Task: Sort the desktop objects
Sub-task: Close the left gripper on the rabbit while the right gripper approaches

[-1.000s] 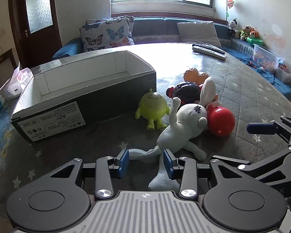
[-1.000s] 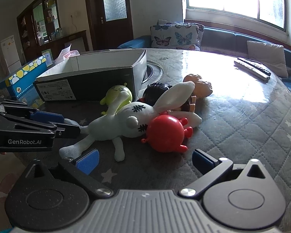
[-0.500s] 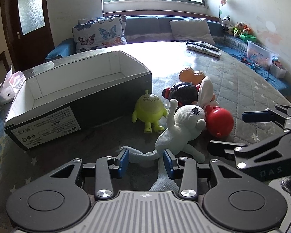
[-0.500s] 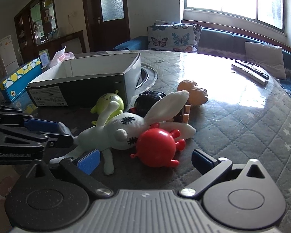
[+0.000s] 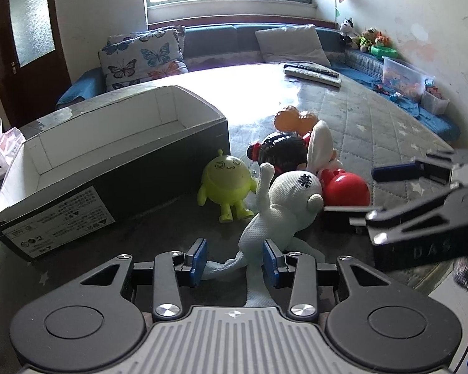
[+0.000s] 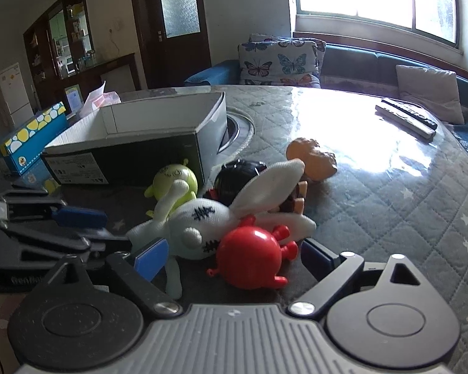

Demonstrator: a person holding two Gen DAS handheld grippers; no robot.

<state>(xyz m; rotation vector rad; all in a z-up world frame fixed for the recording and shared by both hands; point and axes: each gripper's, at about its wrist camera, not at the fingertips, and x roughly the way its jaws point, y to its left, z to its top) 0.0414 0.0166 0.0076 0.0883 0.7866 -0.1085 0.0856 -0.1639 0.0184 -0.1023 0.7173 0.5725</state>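
A white plush rabbit (image 5: 280, 215) lies on the quilted table among a green round toy (image 5: 226, 184), a black-haired doll (image 5: 280, 152), a red round toy (image 5: 346, 190) and an orange toy (image 5: 291, 118). My left gripper (image 5: 234, 261) is open, its pads on either side of the rabbit's legs. My right gripper (image 6: 231, 257) is open around the red toy (image 6: 249, 258), with the rabbit (image 6: 199, 224) just left of it. An open dark cardboard box (image 5: 103, 159) stands to the left.
Remote controls (image 5: 312, 73) lie at the far side of the table. A blue spotted box (image 6: 28, 137) sits beyond the cardboard box (image 6: 134, 143). A sofa with butterfly cushions (image 5: 140, 59) stands behind the table.
Both grippers have moved forward toward the toys. The right gripper now straddles the red toy and reaches further in from the right in the left wrist view.
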